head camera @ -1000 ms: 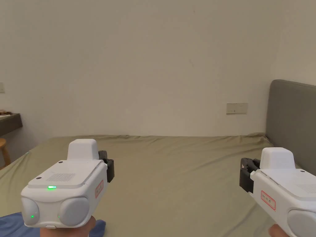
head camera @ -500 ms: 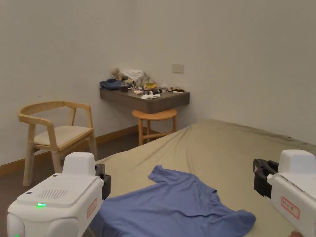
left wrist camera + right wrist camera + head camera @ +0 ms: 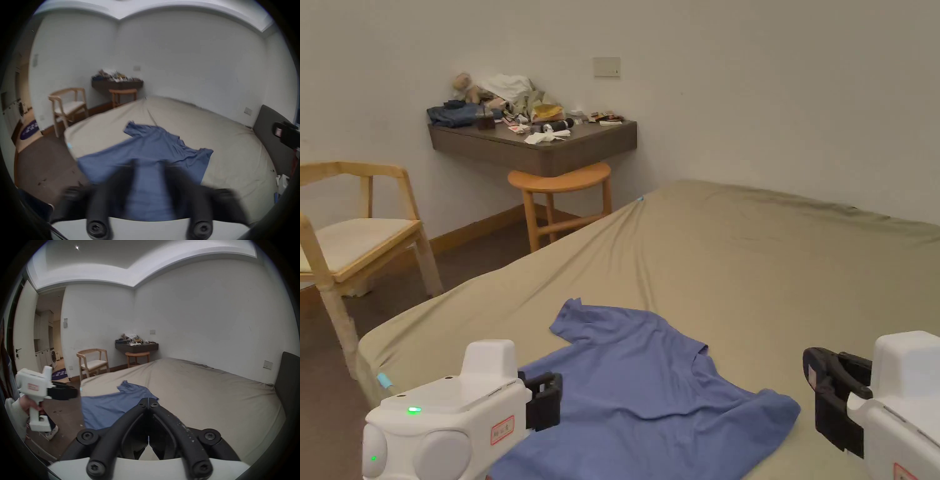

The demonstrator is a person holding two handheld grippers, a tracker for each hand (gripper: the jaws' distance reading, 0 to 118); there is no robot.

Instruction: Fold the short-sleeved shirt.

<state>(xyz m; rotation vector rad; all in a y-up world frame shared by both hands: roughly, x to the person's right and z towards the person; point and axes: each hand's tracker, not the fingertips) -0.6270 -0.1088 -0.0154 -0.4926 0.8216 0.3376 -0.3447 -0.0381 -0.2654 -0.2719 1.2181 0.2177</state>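
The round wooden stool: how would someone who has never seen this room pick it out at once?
Start at the bed and look past its far corner to the dark wall-mounted shelf heaped with clutter. The round wooden stool is tucked directly beneath it. Unlike the wooden armchair nearby, it has no back, arms or cushion.

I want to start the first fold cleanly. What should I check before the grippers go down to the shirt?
1. Blue short-sleeved shirt spread out on the bed: ok, though the collar area is wrinkled.
2. Both sleeves in sight: ok in the head view.
3. Left gripper open: ok, fabric shows between its blurred jaws.
4. Right gripper open: not ok, jaw tips meet.
5. Both grippers free of cloth: ok, held above the shirt.
6. Near hem lying flat: cannot tell, hidden behind the grippers.
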